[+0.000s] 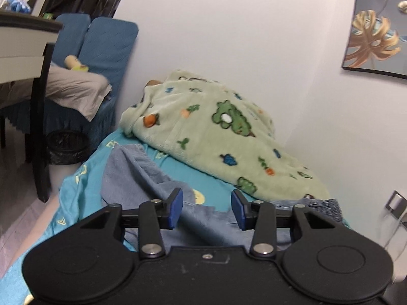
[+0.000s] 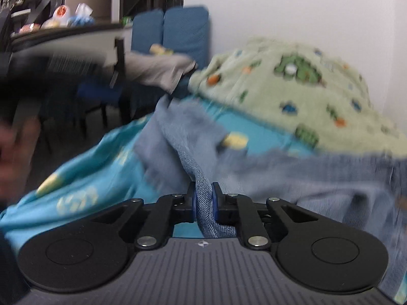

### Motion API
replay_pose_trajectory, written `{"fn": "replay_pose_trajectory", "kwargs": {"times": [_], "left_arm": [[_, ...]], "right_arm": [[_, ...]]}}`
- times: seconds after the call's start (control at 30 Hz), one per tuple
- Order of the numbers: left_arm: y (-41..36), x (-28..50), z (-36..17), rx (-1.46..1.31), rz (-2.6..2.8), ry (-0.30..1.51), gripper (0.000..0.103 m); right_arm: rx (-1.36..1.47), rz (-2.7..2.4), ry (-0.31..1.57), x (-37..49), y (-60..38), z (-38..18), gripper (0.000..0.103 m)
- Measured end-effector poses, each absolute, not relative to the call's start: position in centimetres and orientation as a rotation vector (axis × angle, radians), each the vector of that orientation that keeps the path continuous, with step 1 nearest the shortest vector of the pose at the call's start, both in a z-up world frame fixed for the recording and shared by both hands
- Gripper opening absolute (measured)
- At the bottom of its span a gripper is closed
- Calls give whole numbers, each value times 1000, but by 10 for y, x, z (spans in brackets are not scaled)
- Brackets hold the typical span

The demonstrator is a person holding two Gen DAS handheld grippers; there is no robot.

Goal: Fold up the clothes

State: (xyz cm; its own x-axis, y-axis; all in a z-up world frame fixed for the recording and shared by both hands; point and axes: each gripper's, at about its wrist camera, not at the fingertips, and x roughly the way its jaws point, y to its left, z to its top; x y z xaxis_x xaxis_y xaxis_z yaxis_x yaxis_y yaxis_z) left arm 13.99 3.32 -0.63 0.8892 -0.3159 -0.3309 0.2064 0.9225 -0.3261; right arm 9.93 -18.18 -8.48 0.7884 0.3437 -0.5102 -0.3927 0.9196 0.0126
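Now R tool [image 2: 203,199] pinching denim edge [image 2: 203,190], L tool [image 1: 207,209] agape — bedsheet [image 1: 76,190] beneath.

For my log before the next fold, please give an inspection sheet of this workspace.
Surface: bed with turquoise sheet.
Job's things: blue denim garment, rumpled, not yet folded.
Clutter: green fleece blanket heaped by the wall.
Grippers: left gripper open above the garment; right gripper shut on a denim fold.
Cables: one by the wall socket.
Surroundings: blue sofa, table, bin, wall picture.

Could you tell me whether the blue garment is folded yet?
Not yet: the garment lies rumpled on the bed sheet, pinched by the right tool.
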Motion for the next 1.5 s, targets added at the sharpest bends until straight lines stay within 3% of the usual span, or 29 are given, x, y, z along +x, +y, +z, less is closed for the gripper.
{"fn": "replay_pose_trajectory", "kwargs": {"times": [0.2,0.4,0.57,0.67,0.83,0.93,1.0,1.2,1.3,1.4,1.47,1.5], "left_arm": [[20,143,-21,-277,-273,470,40],[18,149,-39,-327,-237,550,43],[17,145,-43,-355,-225,578,48],[15,142,-44,-368,-218,589,48],[15,141,-46,-396,-194,597,49],[14,141,-47,-403,-181,600,50],[13,143,-48,-398,-176,604,50],[9,147,-55,-395,-162,626,50],[10,147,-57,-400,-161,625,50],[10,148,-57,-409,-159,616,50],[11,148,-56,-419,-157,609,50],[11,149,-56,-423,-156,606,50]], "right_arm": [[138,366,580,94,-201,-110,14],[359,234,489,68,-240,-95,43],[607,12,423,49,-293,-97,47],[800,-175,442,51,-331,-122,58],[1077,-335,465,59,-378,-170,60],[1151,-388,454,64,-395,-187,64],[1181,-391,440,68,-403,-195,73],[1167,-365,402,83,-411,-201,80],[1156,-378,375,85,-415,-201,76],[1134,-392,352,87,-417,-199,60],[1078,-403,342,89,-415,-189,22],[1036,-411,332,89,-413,-180,21]]}}
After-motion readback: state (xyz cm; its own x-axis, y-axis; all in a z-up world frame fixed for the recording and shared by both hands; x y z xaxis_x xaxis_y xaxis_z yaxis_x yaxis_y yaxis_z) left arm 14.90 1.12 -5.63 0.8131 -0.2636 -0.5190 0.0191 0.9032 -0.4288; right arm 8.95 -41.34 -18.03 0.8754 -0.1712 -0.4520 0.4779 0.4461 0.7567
